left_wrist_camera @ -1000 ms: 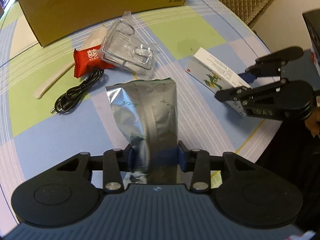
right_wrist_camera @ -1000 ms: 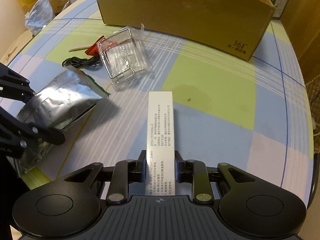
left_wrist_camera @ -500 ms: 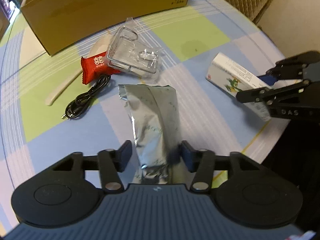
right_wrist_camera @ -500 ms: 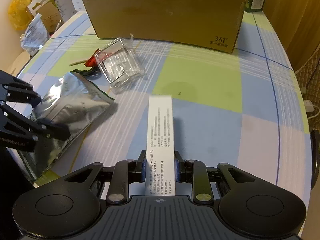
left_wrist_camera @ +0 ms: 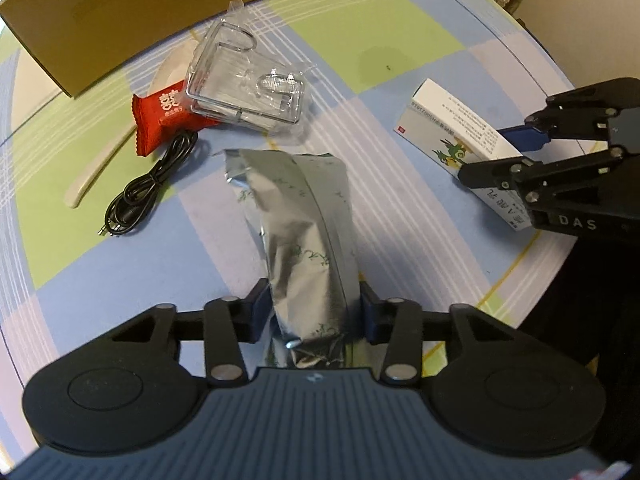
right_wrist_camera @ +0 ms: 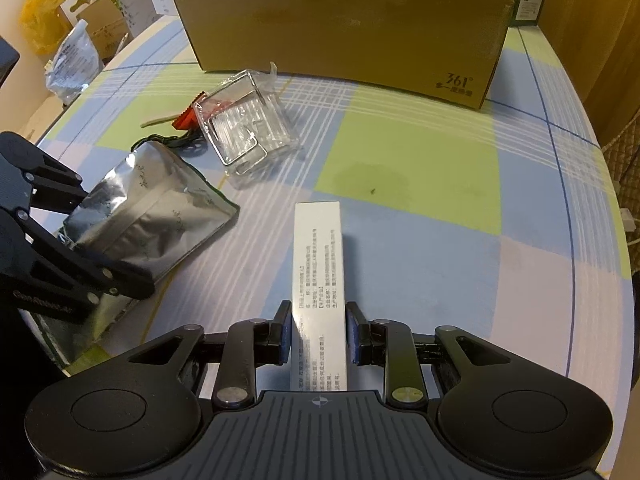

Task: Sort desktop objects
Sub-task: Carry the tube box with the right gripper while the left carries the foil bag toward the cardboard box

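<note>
Tablecloth (right_wrist_camera: 416,168) in blue, green and lilac checks with white stripes covers the round table, and a faint dark stain marks one green square. At the far side stands an open cardboard box (right_wrist_camera: 344,20), with stacked packages and a yellow bag (right_wrist_camera: 40,12) beyond the table's edge. The left gripper (left_wrist_camera: 314,314) has its jaws closed against the sides of a silver foil pouch (left_wrist_camera: 300,216), whose far end lies on the cloth. The right gripper (right_wrist_camera: 318,330) clamps a long white carton (right_wrist_camera: 320,272) printed with text, near the table's front edge. Between pouch and cardboard box lie a clear plastic container (left_wrist_camera: 248,84), a red snack packet (left_wrist_camera: 164,120) touching it, a coiled black cable (left_wrist_camera: 148,188) and a cream plastic spoon (left_wrist_camera: 100,164).
</note>
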A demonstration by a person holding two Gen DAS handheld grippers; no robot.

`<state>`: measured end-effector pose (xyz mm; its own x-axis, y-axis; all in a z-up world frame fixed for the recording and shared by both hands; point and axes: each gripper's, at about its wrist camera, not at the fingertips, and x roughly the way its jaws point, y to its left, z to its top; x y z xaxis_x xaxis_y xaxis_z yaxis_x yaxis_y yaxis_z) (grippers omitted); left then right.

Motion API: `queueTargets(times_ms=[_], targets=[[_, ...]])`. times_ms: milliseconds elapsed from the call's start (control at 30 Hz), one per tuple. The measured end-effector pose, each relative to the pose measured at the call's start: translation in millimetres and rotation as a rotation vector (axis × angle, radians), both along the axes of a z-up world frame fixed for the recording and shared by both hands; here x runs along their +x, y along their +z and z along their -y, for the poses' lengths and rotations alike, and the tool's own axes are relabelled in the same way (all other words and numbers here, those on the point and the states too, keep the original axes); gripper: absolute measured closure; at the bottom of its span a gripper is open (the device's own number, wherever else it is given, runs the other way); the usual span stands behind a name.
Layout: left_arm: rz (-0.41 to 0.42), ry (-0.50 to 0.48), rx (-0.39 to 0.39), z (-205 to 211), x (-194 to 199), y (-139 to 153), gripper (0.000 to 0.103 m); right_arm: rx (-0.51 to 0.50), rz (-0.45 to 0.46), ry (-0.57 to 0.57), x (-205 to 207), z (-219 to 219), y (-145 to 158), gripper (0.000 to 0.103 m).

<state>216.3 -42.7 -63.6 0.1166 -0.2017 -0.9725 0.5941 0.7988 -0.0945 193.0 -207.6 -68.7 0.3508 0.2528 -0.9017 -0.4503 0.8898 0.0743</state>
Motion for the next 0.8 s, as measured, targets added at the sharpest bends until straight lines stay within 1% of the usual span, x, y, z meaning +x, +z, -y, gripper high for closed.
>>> queueTargets(times_ms=[67, 133, 300, 367, 400, 600, 700, 800], targets=[[-0.013, -0.002, -0.010, -2.0, 1.8, 0.7, 0.069, -0.012, -0.004, 0.010, 1.2, -1.8, -2.4, 0.076], [-0.036, 0.007, -0.027, -5.4, 3.5, 1.2, 0.071, -0.034, -0.005, 0.022, 2.4, -4.4, -6.1, 0.070], [-0.087, 0.061, -0.099, -21.1, 11.1, 9.6, 0.071, -0.047, -0.001, 0.039, 4.4, -8.7, -8.4, 0.070], [-0.094, 0.074, -0.110, -25.2, 13.1, 17.2, 0.071, -0.049, -0.005, 0.042, 5.0, -9.8, -8.2, 0.071], [-0.097, 0.081, -0.117, -27.9, 14.5, 20.8, 0.071, -0.050, -0.005, 0.042, 4.9, -10.4, -8.0, 0.080], [-0.088, 0.096, -0.120, -30.8, 22.8, 42.4, 0.071, -0.045, 0.009, 0.035, 0.2, -11.7, -0.4, 0.080], [-0.076, 0.095, -0.119, -29.5, 28.2, 51.5, 0.071, -0.028, 0.021, 0.027, -1.2, -12.6, 9.4, 0.080], [-0.071, 0.108, -0.135, -33.4, 31.3, 61.3, 0.071, -0.013, 0.035, 0.022, 0.3, -13.5, 20.8, 0.080]])
